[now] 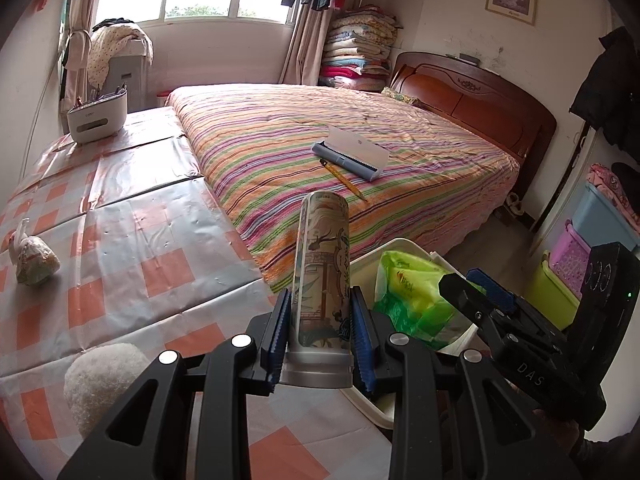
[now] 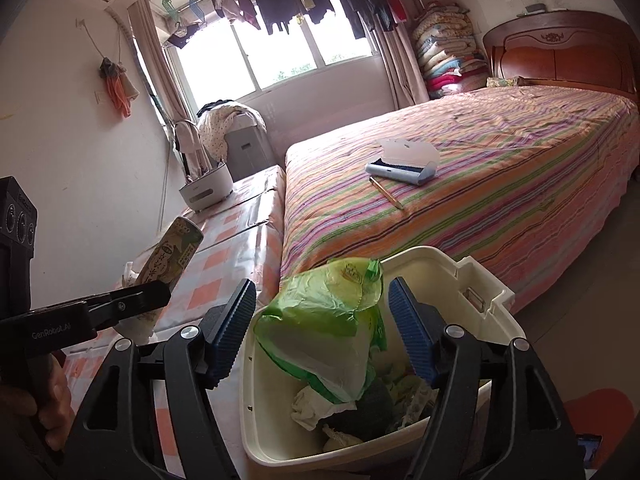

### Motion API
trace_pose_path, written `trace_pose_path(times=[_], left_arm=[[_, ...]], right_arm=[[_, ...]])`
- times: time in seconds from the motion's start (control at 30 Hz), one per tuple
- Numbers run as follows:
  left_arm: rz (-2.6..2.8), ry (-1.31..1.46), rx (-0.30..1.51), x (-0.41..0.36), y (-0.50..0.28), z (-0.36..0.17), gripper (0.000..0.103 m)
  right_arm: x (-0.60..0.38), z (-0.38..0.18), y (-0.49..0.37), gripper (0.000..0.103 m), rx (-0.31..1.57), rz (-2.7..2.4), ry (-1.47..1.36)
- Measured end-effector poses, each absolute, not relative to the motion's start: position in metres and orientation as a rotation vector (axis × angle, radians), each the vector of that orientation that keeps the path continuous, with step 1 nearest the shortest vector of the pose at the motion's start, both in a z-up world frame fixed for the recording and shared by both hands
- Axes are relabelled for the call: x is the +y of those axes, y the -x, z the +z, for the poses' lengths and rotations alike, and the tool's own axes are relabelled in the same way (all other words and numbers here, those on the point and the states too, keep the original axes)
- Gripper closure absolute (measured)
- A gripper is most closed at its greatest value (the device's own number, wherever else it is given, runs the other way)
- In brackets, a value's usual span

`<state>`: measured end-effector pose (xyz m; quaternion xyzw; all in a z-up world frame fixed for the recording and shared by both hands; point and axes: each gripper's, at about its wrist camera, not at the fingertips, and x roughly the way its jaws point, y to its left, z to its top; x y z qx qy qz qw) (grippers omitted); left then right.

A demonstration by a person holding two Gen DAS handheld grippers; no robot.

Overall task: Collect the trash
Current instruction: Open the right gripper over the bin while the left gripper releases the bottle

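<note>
My left gripper (image 1: pixel 320 336) is shut on a tall printed bottle (image 1: pixel 322 264), held upright above the table edge next to the cream trash bin (image 1: pixel 366 264). The bottle also shows in the right wrist view (image 2: pixel 170 258), tilted in the left gripper (image 2: pixel 120 304). My right gripper (image 2: pixel 320 320) is open and empty just above the bin (image 2: pixel 452 272); it also shows in the left wrist view (image 1: pixel 476 288). A green plastic bag (image 2: pixel 332 320) sits on top of crumpled paper trash in the bin. A tied bag of scraps (image 1: pixel 34 258) and a white fluffy ball (image 1: pixel 104 380) lie on the table.
The table has an orange-checked plastic cover (image 1: pixel 132 240) with a white caddy (image 1: pixel 98 116) at its far end. A bed with a striped sheet (image 1: pixel 360 140) holds an open blue case (image 1: pixel 352 154) and a pencil (image 1: pixel 344 180). Coloured storage bins (image 1: pixel 576 256) stand at the right wall.
</note>
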<state>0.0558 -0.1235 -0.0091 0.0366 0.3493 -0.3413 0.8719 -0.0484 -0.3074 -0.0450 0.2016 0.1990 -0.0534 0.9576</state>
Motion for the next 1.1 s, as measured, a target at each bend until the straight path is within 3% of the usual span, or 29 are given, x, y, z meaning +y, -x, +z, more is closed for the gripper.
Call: trace_pose_path(times=[0.93, 1.0, 1.03, 1.07, 1.1], left_arm=[[-0.779, -0.137, 0.791, -0.162, -0.055, -0.029, 0.073], [-0.787, -0.140, 0.797, -0.164, -0.055, -0.030, 0.061], [-0.780, -0.142, 0.795, -0.164, -0.054, -0.029, 0.045], [-0.771, -0.141, 0.785, -0.164, -0.054, -0.028, 0.036], [-0.767, -0.136, 0.769, -0.162, -0.053, -0.027, 0.035]], right_arm=[[-0.329, -0.042, 0.062, 0.028, 0.318, -0.151, -0.493], [-0.330, -0.043, 0.062, 0.028, 0.322, -0.151, -0.495], [-0.330, -0.043, 0.062, 0.028, 0.324, -0.151, -0.497], [-0.330, -0.044, 0.061, 0.028, 0.326, -0.150, -0.499], [-0.331, -0.044, 0.061, 0.028, 0.328, -0.149, -0.502]])
